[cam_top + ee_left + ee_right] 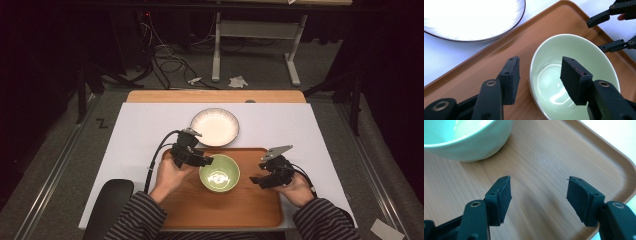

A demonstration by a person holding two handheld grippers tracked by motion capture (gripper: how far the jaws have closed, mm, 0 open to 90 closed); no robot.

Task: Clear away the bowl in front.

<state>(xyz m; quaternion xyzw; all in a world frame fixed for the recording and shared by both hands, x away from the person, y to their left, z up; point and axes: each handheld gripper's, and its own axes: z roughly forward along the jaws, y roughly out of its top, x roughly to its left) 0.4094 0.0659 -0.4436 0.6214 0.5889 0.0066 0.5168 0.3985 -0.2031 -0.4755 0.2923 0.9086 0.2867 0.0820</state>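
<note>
A pale green bowl (219, 173) stands empty on a wooden tray (250, 207). My left gripper (206, 161) is open at the bowl's upper left rim; in the left gripper view (540, 75) one jaw hangs outside the bowl (574, 75) over the tray (474, 75) and the other over its inside. My right gripper (256, 181) is open to the right of the bowl, low over the tray; in the right gripper view (539, 195) bare tray wood (544, 165) lies between its jaws and the bowl (469, 142) sits beyond. The right gripper (609, 30) also shows far off in the left gripper view.
A white dish (214, 126) with a dark rim lies on the white table cover (140, 130) just beyond the tray, also as a dish (471, 20) in the left gripper view. A black chair arm (107, 205) sits at the lower left. Desk legs and cables stand on the floor behind.
</note>
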